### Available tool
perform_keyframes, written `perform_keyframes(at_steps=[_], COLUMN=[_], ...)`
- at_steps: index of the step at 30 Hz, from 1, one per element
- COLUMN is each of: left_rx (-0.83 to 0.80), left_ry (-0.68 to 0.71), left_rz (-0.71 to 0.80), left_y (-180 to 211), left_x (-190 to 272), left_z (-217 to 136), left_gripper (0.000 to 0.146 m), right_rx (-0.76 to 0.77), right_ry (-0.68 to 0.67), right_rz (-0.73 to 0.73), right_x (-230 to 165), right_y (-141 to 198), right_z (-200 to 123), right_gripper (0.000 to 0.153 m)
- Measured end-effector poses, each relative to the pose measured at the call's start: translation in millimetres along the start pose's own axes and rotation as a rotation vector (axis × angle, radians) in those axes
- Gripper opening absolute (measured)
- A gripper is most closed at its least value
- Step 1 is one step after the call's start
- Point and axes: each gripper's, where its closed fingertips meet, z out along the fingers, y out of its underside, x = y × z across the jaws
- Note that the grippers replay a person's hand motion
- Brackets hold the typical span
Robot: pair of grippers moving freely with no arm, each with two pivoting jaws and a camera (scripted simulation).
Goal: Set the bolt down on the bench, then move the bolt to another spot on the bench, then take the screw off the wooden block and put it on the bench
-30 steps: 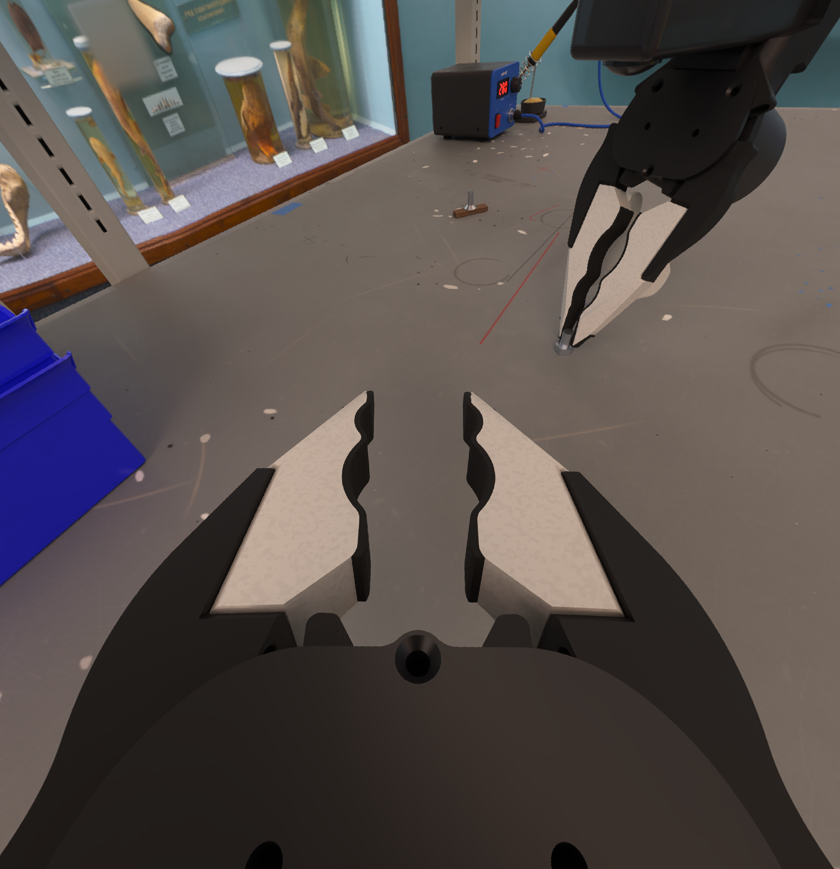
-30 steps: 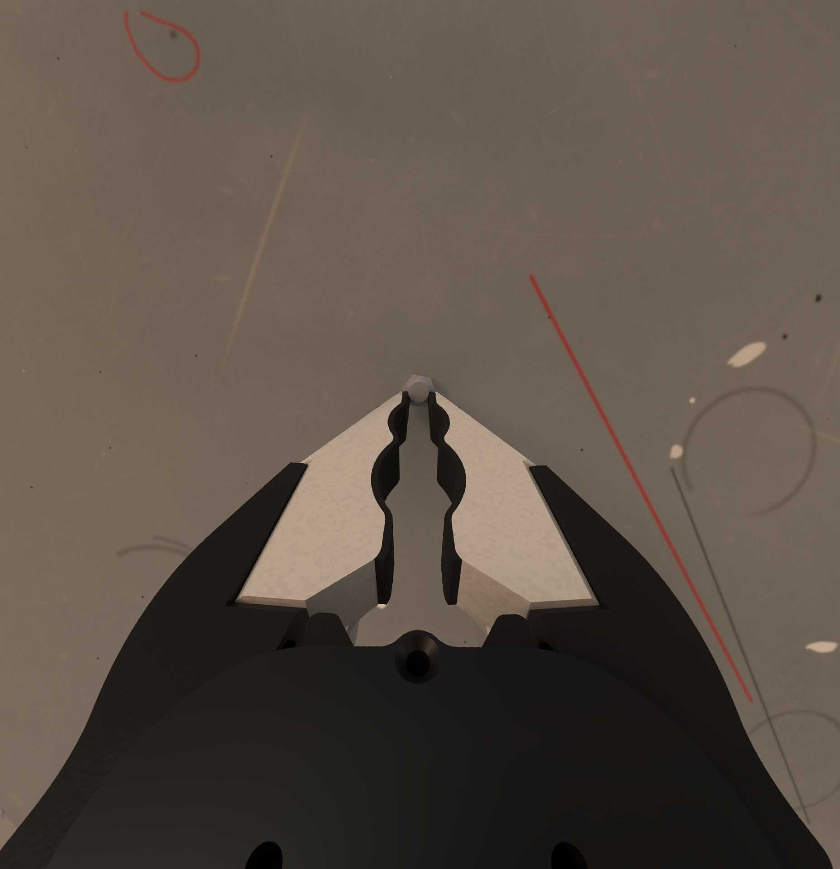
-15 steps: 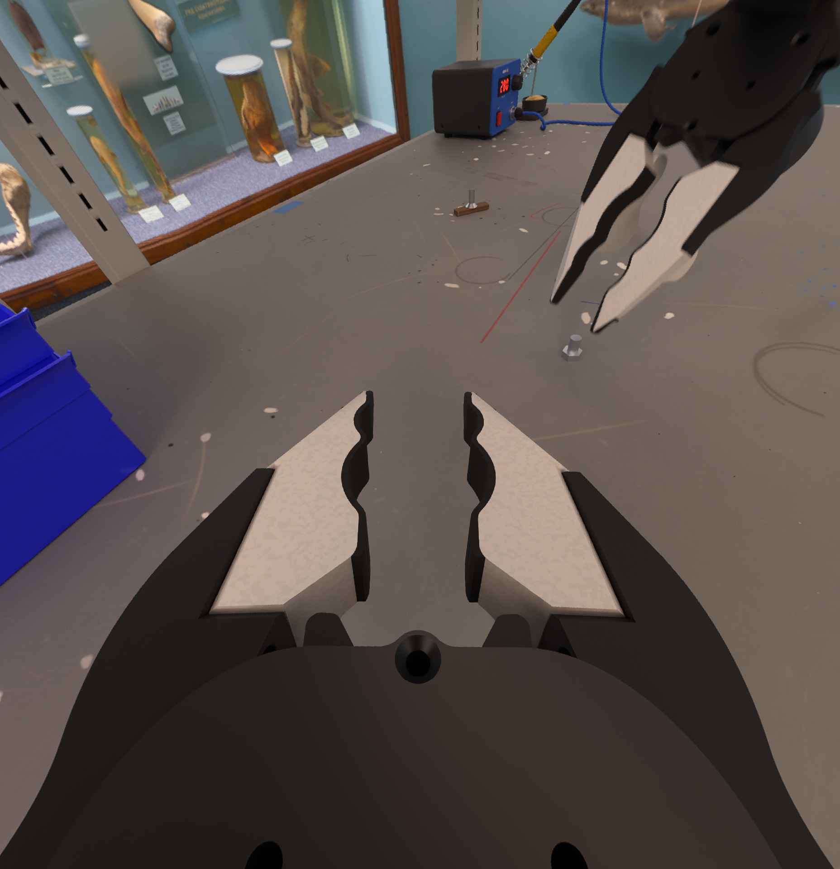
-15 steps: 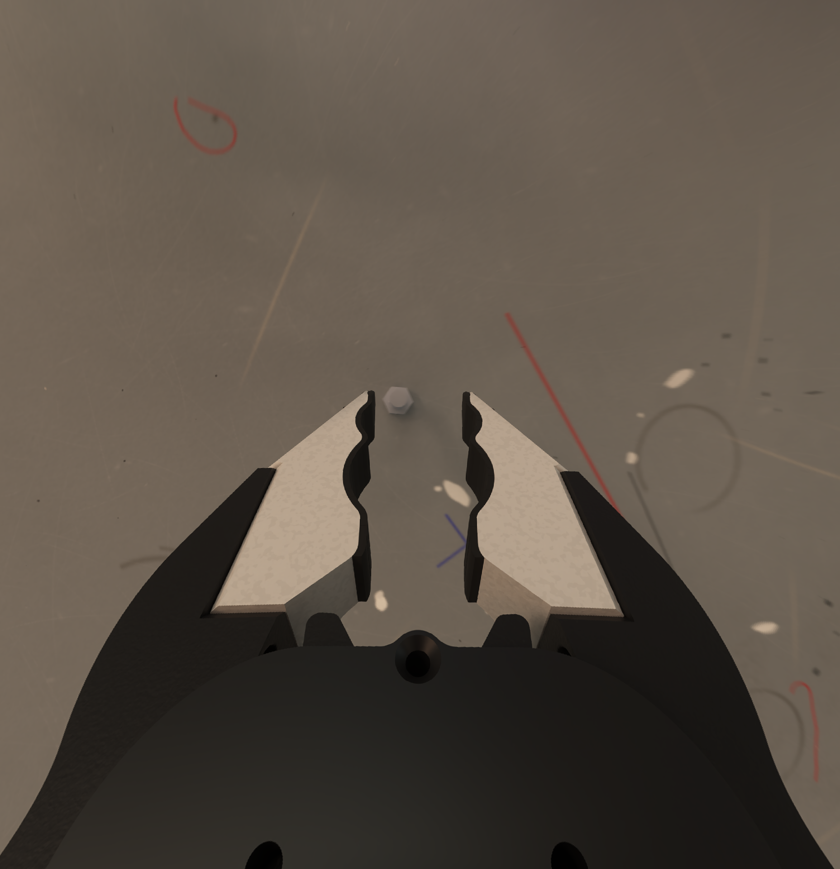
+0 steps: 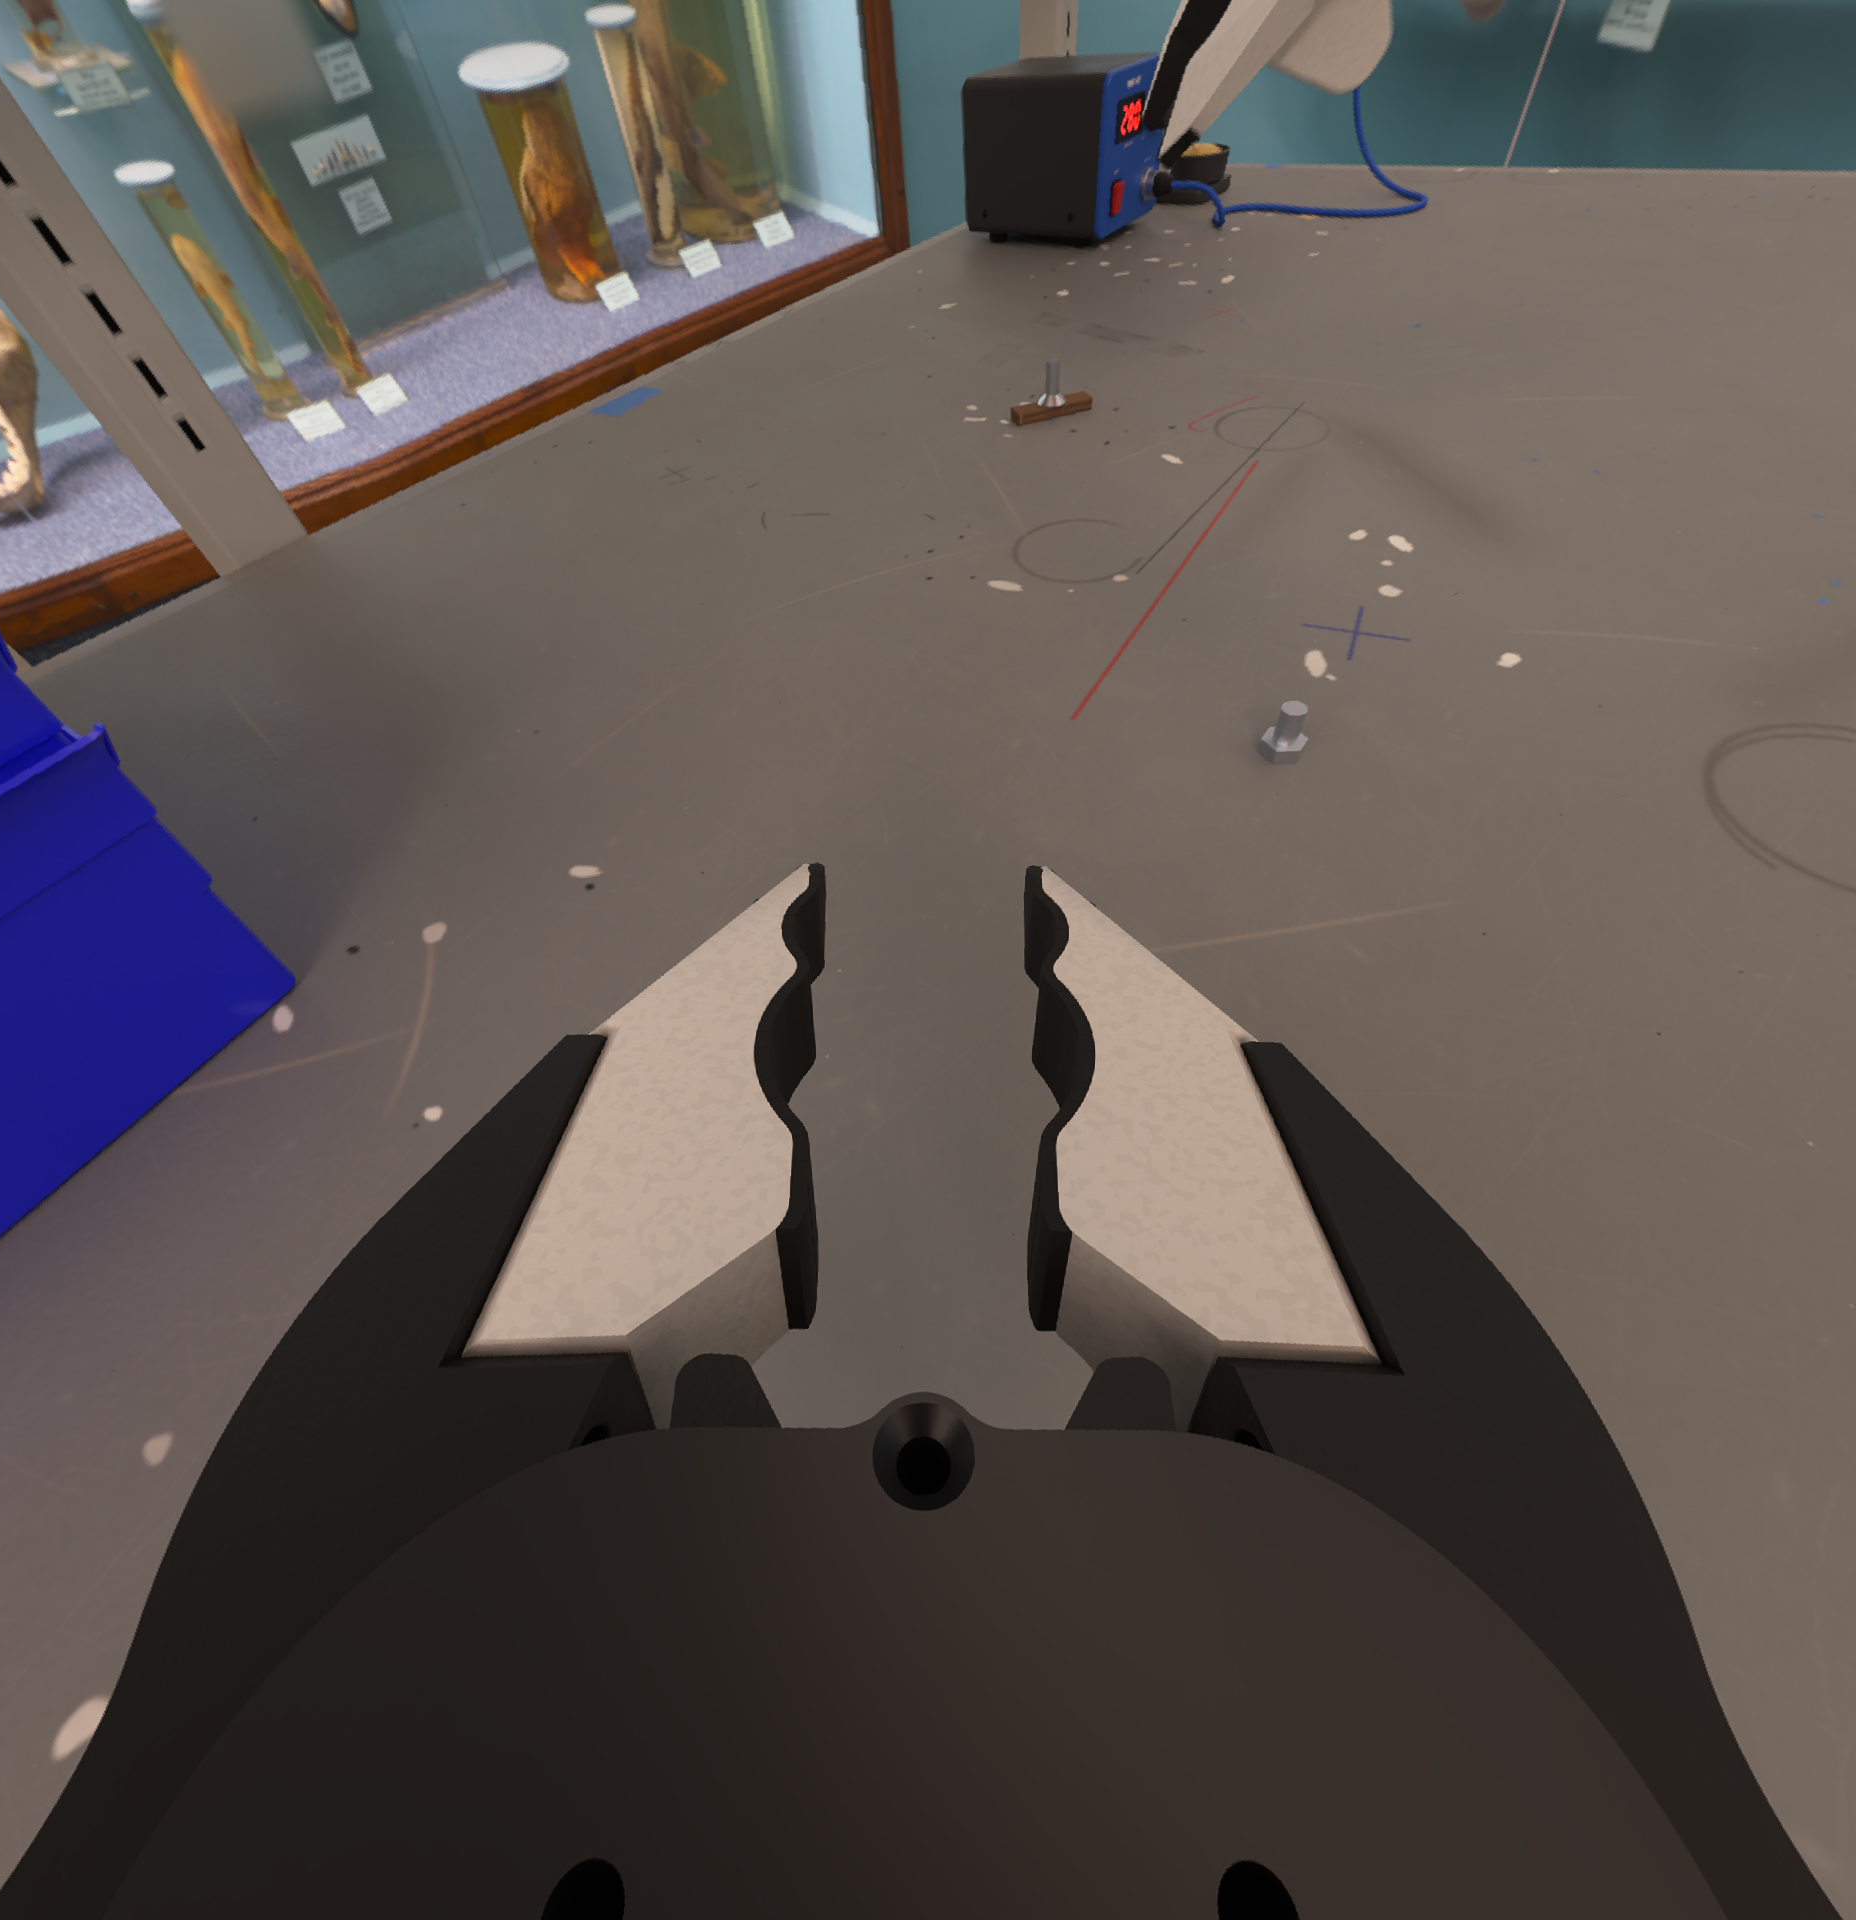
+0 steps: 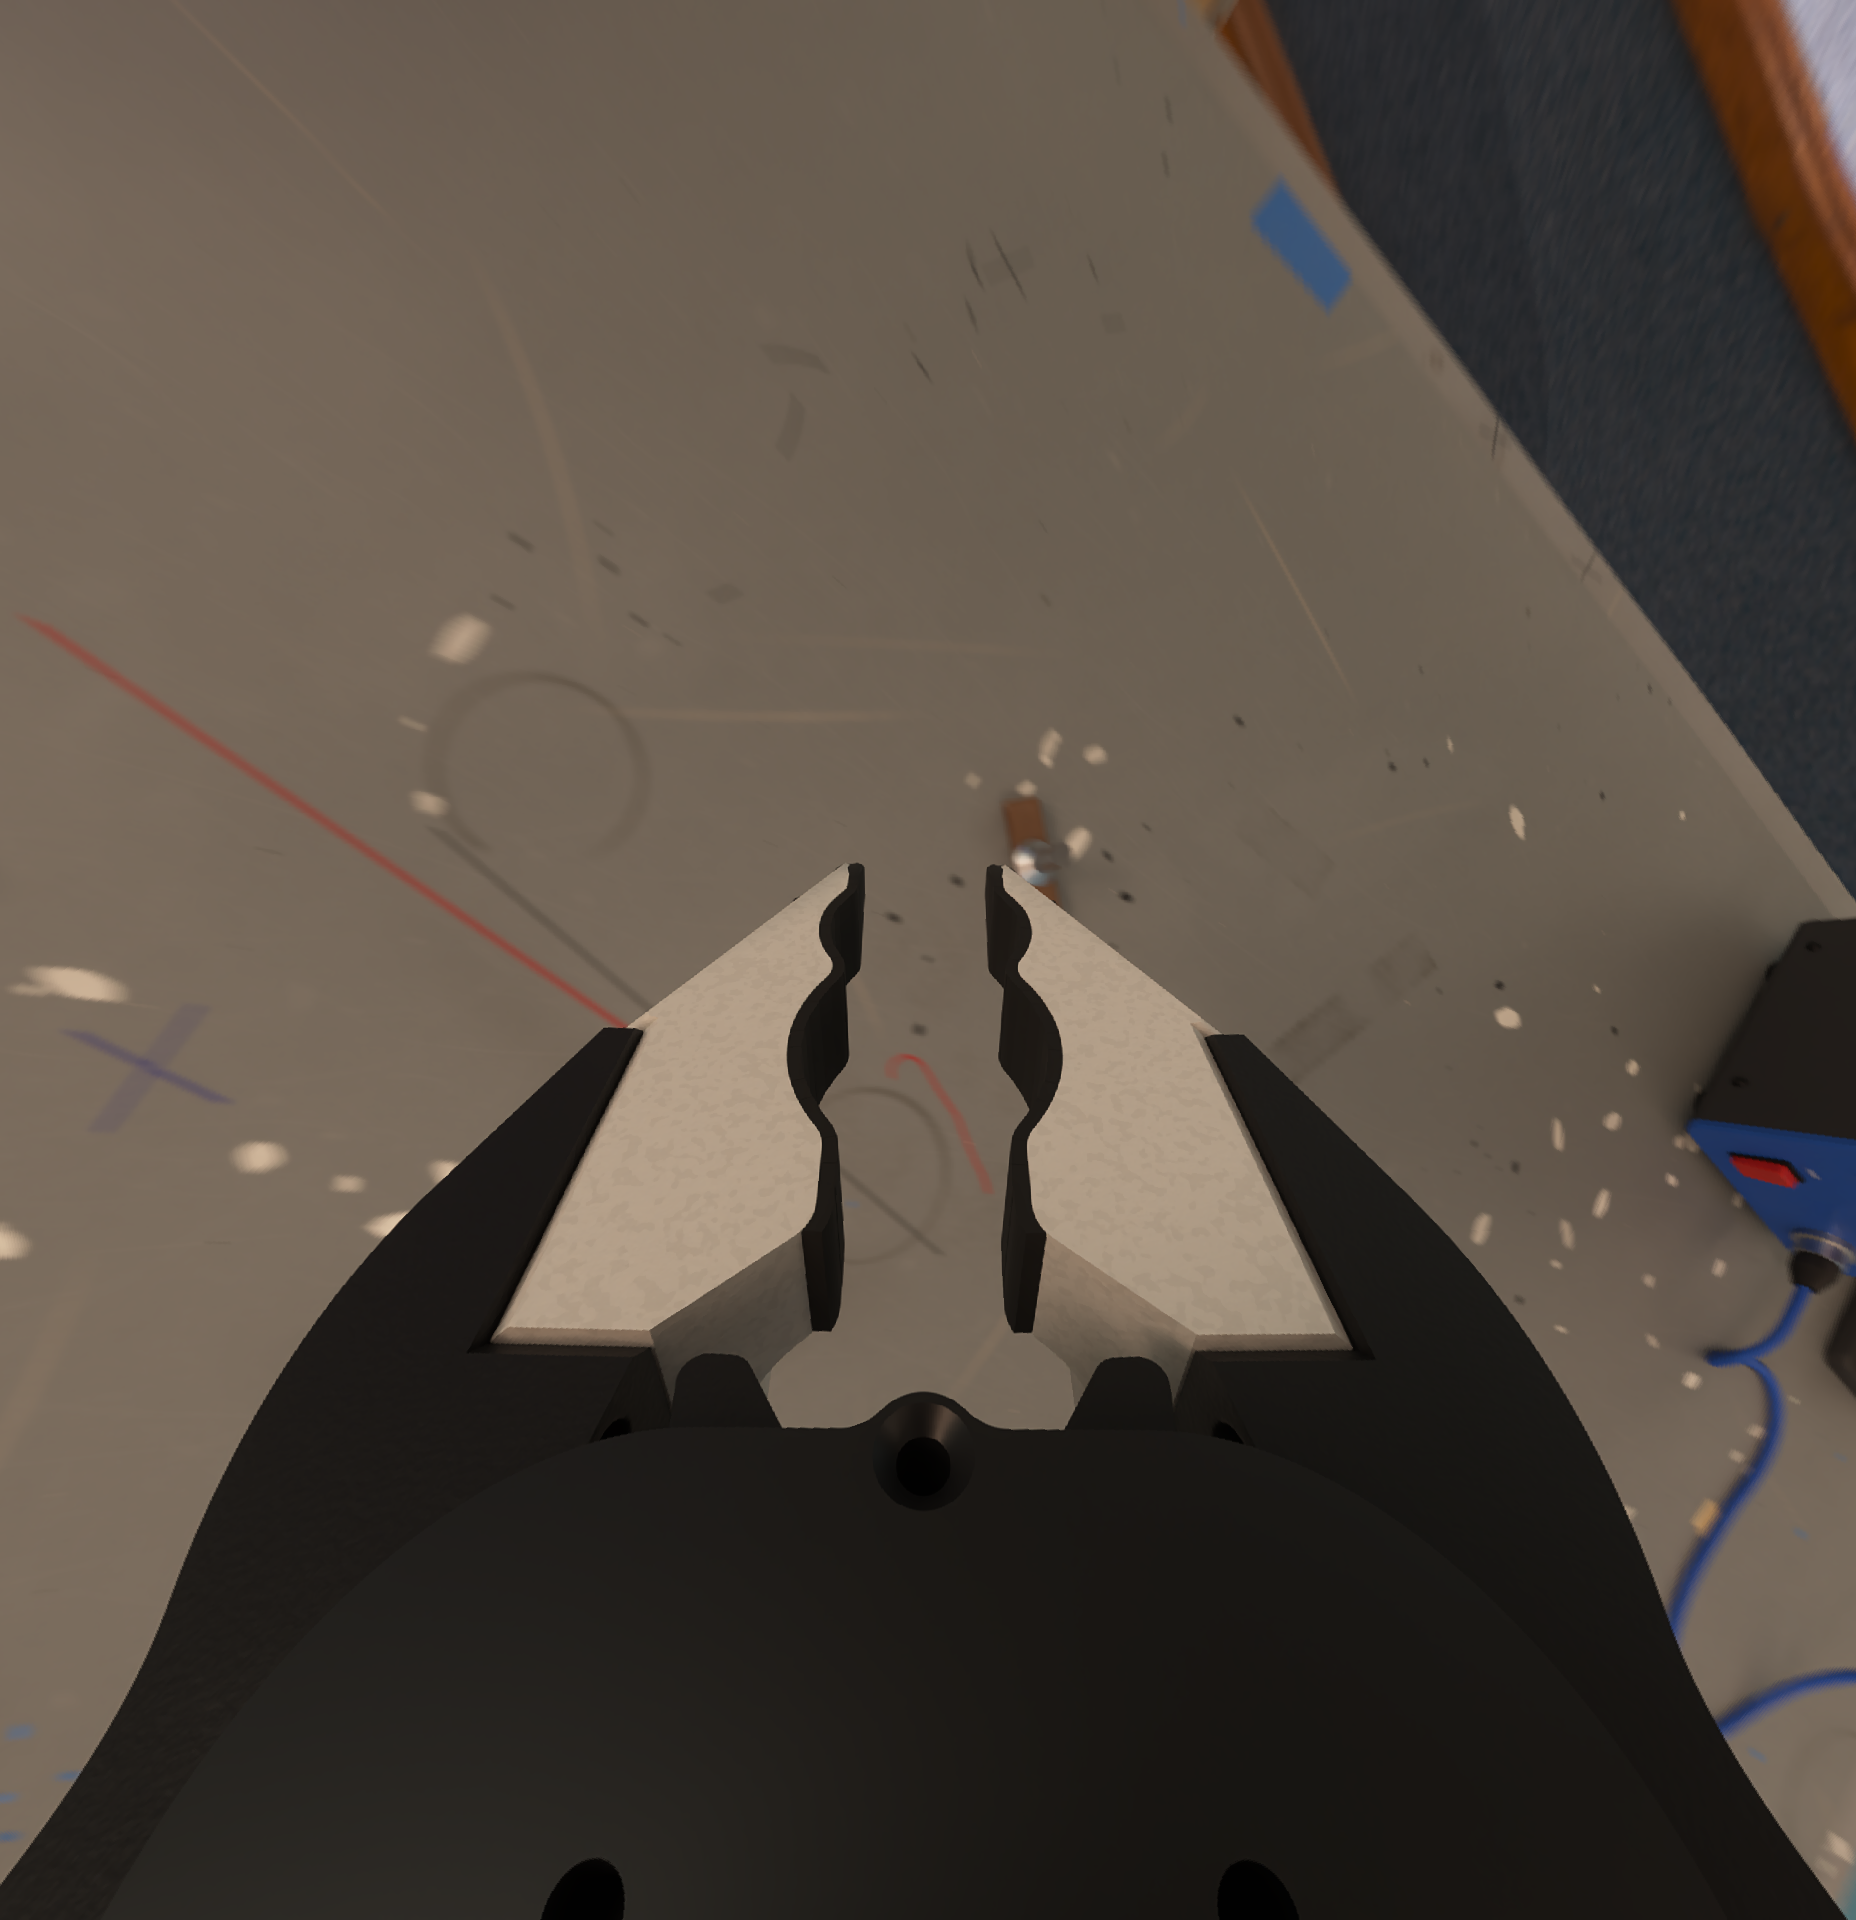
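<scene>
A small grey bolt (image 5: 1283,734) stands head down on the grey bench (image 5: 695,727), right of centre, free of both grippers. A silver screw (image 5: 1052,381) stands upright in a small wooden block (image 5: 1051,409) farther back. My left gripper (image 5: 922,883) is open and empty, low over the near bench. My right gripper (image 6: 922,881) is open and empty, high above the bench; its fingers (image 5: 1215,62) show at the top of the left wrist view. In the right wrist view the screw (image 6: 1038,856) and block (image 6: 1024,821) lie just beyond its right fingertip.
A blue bin (image 5: 82,966) stands at the left edge. A black and blue soldering station (image 5: 1059,145) with a blue cable (image 5: 1350,197) sits at the back; it also shows in the right wrist view (image 6: 1797,1122). A glass display case (image 5: 384,208) lies beyond the bench's left edge.
My right gripper opened and let go of the bolt, which now stands on the bench. It then rose and moved back toward the screw and block. My left gripper has not moved.
</scene>
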Motion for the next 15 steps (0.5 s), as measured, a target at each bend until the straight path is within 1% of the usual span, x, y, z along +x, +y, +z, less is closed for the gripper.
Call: perform_keyframes(at_steps=[3, 6, 10, 12, 15], left_rx=[-0.003, 0.002, 0.008, 0.010, 0.014], left_ry=[-0.006, -0.008, 0.000, 0.007, 0.016], left_rz=[-0.011, -0.021, -0.036, -0.046, -0.059], left_y=[2.0, 1.9, 1.5, 1.5, 1.2], left_x=[-2.9, -4.8, -5.4, -5.5, -5.6], left_z=[0.9, 0.6, 0.6, 0.9, 0.9], left_gripper=[0.037, 0.037, 0.037, 0.037, 0.037], right_rx=[-0.115, -0.214, -0.348, -0.398, -0.416], right_ry=[0.025, 0.015, -0.068, -0.132, -0.162], right_rz=[-0.045, -0.066, -0.112, -0.129, -0.133], right_x=[34.8, 53.7, 54.8, 49.1, 48.5], right_y=[19.7, 37.0, 58.9, 65.5, 65.3], right_z=[33.5, 63.1, 88.4, 94.2, 99.5], right_gripper=[0.023, 0.027, 0.035, 0.035, 0.032])
